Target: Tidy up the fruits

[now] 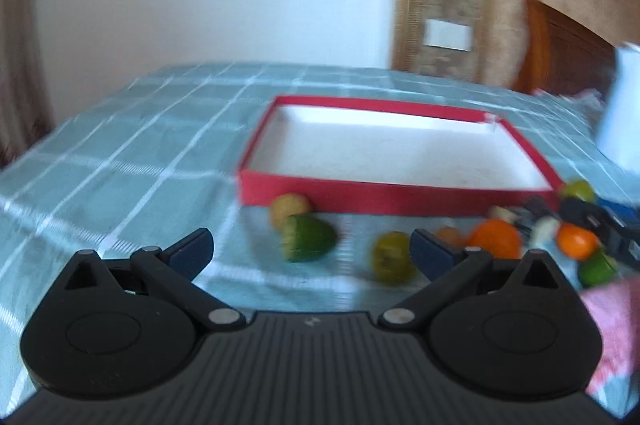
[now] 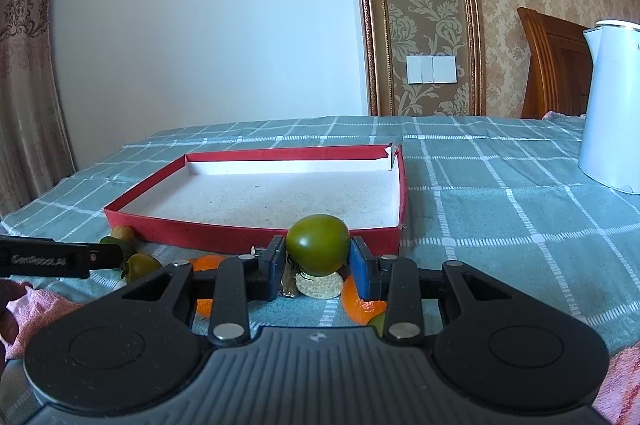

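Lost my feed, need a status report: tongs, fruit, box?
Right tongs shut on green tomato, lifted clear. Left tongs open, nothing between them. Red box holds no fruit; path in unobstructed.

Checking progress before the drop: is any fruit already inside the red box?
No. The red box shows only its bare white floor; the right gripper holds a green tomato.
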A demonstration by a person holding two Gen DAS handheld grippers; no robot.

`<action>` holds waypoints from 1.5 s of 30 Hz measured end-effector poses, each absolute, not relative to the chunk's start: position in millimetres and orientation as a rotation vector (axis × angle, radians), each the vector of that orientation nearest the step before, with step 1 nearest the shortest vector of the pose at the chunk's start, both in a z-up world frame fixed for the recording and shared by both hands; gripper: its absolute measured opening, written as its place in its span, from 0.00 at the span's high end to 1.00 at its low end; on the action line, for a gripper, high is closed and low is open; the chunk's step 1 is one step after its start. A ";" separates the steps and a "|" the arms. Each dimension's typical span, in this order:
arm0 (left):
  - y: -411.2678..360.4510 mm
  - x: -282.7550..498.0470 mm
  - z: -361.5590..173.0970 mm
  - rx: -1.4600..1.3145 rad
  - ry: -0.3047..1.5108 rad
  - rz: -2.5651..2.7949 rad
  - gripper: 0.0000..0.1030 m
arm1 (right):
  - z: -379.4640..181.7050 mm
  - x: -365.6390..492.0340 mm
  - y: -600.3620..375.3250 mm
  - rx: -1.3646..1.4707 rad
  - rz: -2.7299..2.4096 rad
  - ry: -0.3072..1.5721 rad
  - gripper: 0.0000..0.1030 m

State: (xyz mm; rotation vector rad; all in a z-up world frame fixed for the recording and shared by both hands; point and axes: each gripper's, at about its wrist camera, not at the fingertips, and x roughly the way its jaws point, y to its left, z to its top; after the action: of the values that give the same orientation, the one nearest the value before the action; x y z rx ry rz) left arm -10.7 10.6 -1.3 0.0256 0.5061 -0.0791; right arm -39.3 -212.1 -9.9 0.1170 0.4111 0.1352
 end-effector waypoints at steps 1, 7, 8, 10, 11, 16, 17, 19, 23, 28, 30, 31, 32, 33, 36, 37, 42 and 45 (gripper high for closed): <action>2.6 -14.9 -1.5 0.071 0.487 -0.105 0.00 | -9.7 -39.3 -212.3 0.118 0.134 0.410 0.67; -32.3 -20.5 -8.8 0.260 0.439 -0.190 0.00 | -8.9 -39.7 -214.7 0.128 0.130 0.408 0.67; -33.9 -18.5 -10.7 0.263 0.445 -0.206 0.00 | -8.9 -40.0 -215.1 0.130 0.130 0.409 0.67; -36.1 -14.1 -15.2 0.280 0.451 -0.209 0.04 | -8.7 -40.3 -215.5 0.133 0.130 0.407 0.67; -36.9 -13.0 -17.7 0.295 0.451 -0.211 0.08 | -8.5 -40.4 -215.8 0.134 0.131 0.406 0.67; -40.4 -14.1 -26.0 0.335 0.452 -0.256 0.24 | -8.3 -39.7 -215.5 0.136 0.132 0.407 0.67; -40.9 -13.1 -27.1 0.339 0.457 -0.267 0.24 | -8.5 -39.9 -215.7 0.136 0.135 0.409 0.67; -42.8 -11.7 -28.4 0.349 0.463 -0.282 0.25 | -8.2 -40.0 -215.0 0.134 0.136 0.408 0.67; -38.1 -3.7 -26.7 0.312 0.498 -0.312 0.26 | -8.7 -39.4 -214.9 0.132 0.136 0.411 0.67; -20.1 9.1 -23.7 0.237 0.541 -0.348 0.29 | -8.9 -38.8 -214.9 0.131 0.133 0.415 0.67; -17.9 12.7 -22.9 0.233 0.541 -0.369 0.29 | -8.9 -38.3 -214.6 0.133 0.131 0.416 0.67; -17.8 14.4 -22.8 0.237 0.539 -0.376 0.29 | -9.1 -38.2 -214.4 0.133 0.130 0.417 0.67; -18.3 15.9 -22.5 0.242 0.535 -0.377 0.30 | -9.1 -38.4 -214.7 0.133 0.131 0.417 0.67; -18.9 16.9 -22.2 0.252 0.532 -0.374 0.36 | -9.2 -38.3 -214.6 0.133 0.130 0.417 0.67; -19.0 15.4 -21.6 0.320 0.519 -0.351 0.59 | -9.5 -38.7 -214.9 0.131 0.126 0.419 0.67; -17.0 14.3 -21.1 0.329 0.517 -0.346 0.65 | -9.4 -38.6 -215.2 0.132 0.125 0.420 0.67; -6.3 18.4 -20.8 0.286 0.526 -0.364 0.65 | -9.4 -38.0 -215.4 0.136 0.127 0.422 0.67; -20.5 16.8 -25.7 0.376 0.509 -0.340 0.55 | -9.0 -38.4 -215.3 0.136 0.127 0.421 0.67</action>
State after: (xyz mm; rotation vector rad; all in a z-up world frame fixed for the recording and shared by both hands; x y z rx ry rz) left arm 16.8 -20.5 -25.7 0.3761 0.5090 -0.3395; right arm -38.4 -215.3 -9.0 0.1357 0.4210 0.1265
